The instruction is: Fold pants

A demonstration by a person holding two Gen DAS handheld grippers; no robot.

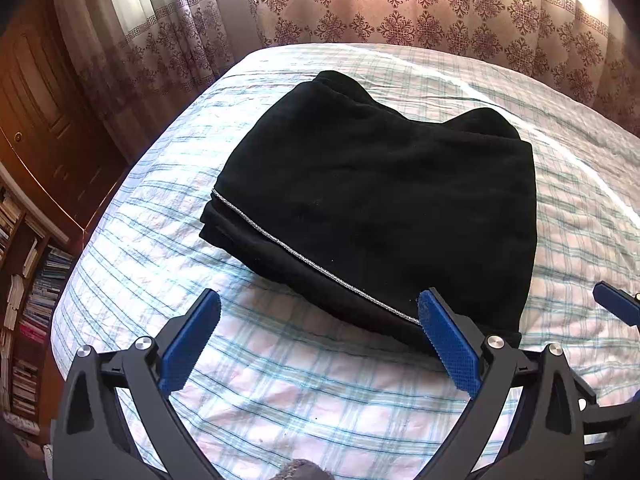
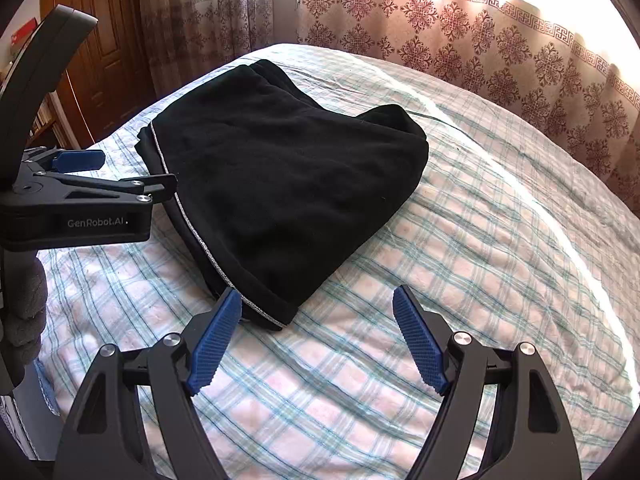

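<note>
The black pants [image 1: 372, 200] lie folded into a compact stack on the bed, with a silver side stripe [image 1: 312, 264] along the near edge. They also show in the right wrist view [image 2: 280, 192]. My left gripper [image 1: 318, 300] is open and empty, just in front of the stack's near edge. My right gripper [image 2: 318, 300] is open and empty, at the stack's near right corner. The left gripper's body [image 2: 80, 208] shows at the left of the right wrist view, and a blue right fingertip [image 1: 616, 304] at the right edge of the left wrist view.
The bed [image 1: 304, 392] has a checked blue and pink sheet. Patterned curtains [image 1: 400, 8] hang behind it. A wooden door [image 1: 44, 112] and a bookshelf [image 1: 24, 280] stand at the left.
</note>
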